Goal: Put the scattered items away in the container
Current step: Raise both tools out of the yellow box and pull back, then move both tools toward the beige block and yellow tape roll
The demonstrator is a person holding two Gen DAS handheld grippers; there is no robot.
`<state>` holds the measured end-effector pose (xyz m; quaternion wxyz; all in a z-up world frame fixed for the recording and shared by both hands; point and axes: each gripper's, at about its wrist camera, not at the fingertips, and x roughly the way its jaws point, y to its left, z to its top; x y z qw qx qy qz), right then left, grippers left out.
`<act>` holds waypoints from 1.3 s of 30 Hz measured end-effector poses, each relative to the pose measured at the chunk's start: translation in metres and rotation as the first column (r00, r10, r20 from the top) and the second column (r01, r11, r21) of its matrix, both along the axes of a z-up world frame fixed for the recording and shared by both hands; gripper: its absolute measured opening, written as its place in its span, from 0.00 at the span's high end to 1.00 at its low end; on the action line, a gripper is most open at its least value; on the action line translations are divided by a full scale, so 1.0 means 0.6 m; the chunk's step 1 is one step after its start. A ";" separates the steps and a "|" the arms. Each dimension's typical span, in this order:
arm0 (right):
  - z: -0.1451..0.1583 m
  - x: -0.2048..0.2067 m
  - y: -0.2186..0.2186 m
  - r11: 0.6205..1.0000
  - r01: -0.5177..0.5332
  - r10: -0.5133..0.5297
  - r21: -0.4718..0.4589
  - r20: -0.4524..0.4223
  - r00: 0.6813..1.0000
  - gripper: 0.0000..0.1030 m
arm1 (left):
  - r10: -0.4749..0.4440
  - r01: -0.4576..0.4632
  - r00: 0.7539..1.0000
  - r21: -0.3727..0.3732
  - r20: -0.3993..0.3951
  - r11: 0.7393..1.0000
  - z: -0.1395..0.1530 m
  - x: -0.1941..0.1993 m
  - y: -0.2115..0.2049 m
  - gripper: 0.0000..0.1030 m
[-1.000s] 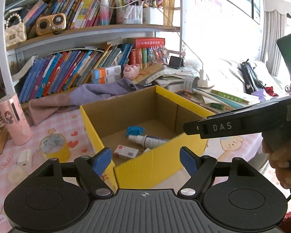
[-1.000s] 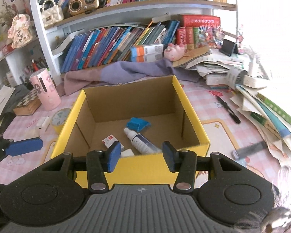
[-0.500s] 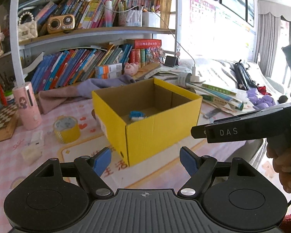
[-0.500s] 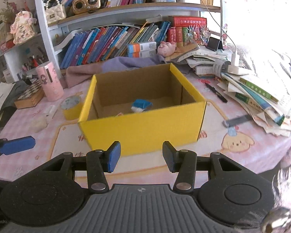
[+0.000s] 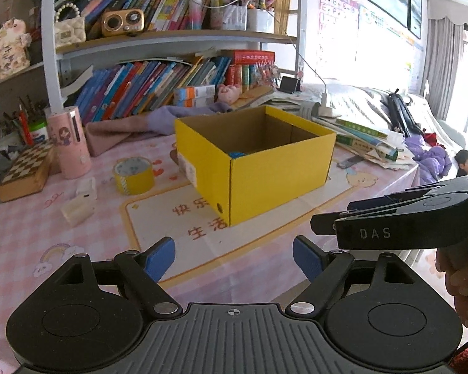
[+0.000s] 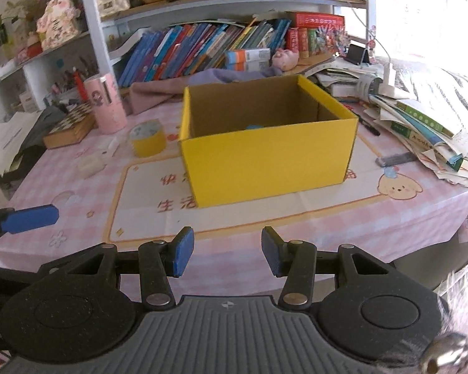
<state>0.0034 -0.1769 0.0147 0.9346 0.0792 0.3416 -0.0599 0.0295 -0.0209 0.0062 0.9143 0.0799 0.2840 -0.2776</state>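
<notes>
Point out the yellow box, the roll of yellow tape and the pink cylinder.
yellow box [image 6: 265, 168], right wrist view, front wall.
roll of yellow tape [image 6: 149, 145], right wrist view, outer side.
pink cylinder [image 5: 69, 149], left wrist view, side.

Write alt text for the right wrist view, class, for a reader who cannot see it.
An open yellow box stands on a pink checked tablecloth, with the empty, open right gripper held back from it at the table's near edge. A yellow tape roll and a pink cup sit left of the box; crowded bookshelves fill the background.
</notes>
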 end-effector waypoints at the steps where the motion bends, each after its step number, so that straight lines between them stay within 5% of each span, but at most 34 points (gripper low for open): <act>1: -0.001 -0.002 0.005 1.000 -0.003 0.003 -0.002 0.000 1.000 0.55 | 0.001 -0.001 1.000 0.002 0.000 1.000 -0.001 -0.002 0.003 0.18; 39: -0.007 0.063 0.158 0.972 -0.236 0.236 -0.006 -0.028 0.971 0.54 | 0.253 -0.253 0.967 0.007 -0.023 0.967 -0.008 0.004 0.155 0.17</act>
